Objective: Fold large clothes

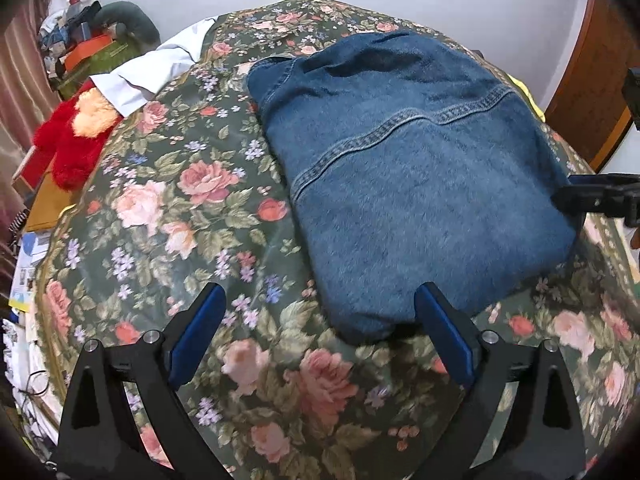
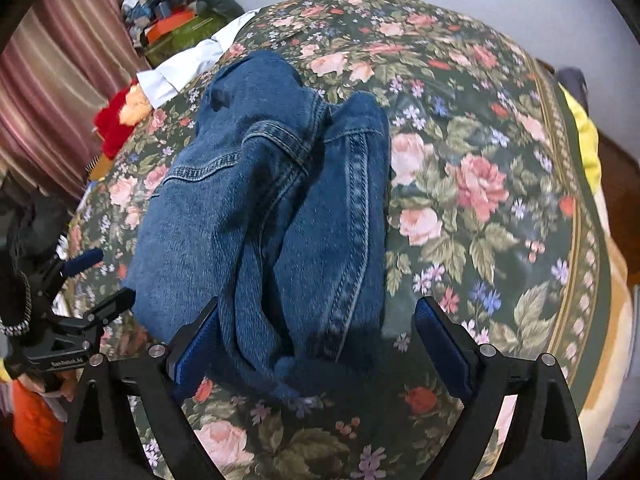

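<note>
Lying folded into a thick block on a floral bedspread (image 1: pixel 168 184), a blue denim garment (image 1: pixel 420 184) sits right of centre on the bed, its stitched seam running across the top face. The left hand-held gripper (image 1: pixel 320 320) hovers at the near edge with jaws spread wide and nothing between the pads; its right pad is over the garment's near left corner. The right hand-held gripper (image 2: pixel 320 332) stands equally wide apart, straddling a loose, rumpled sleeve or flap at the garment's near right side without pressing on it. That flap looks bunched and not yet flat, so the fold appears nearly finished but untidy. Doing this step well likely means pinching the loose denim at its edge, not mid-bulk, drawing it smooth over the block, and keeping the left side pinned so the stack does not slide. A red plush toy (image 1: pixel 76 140) and a white cloth (image 1: pixel 152 72) lie far left.
</note>
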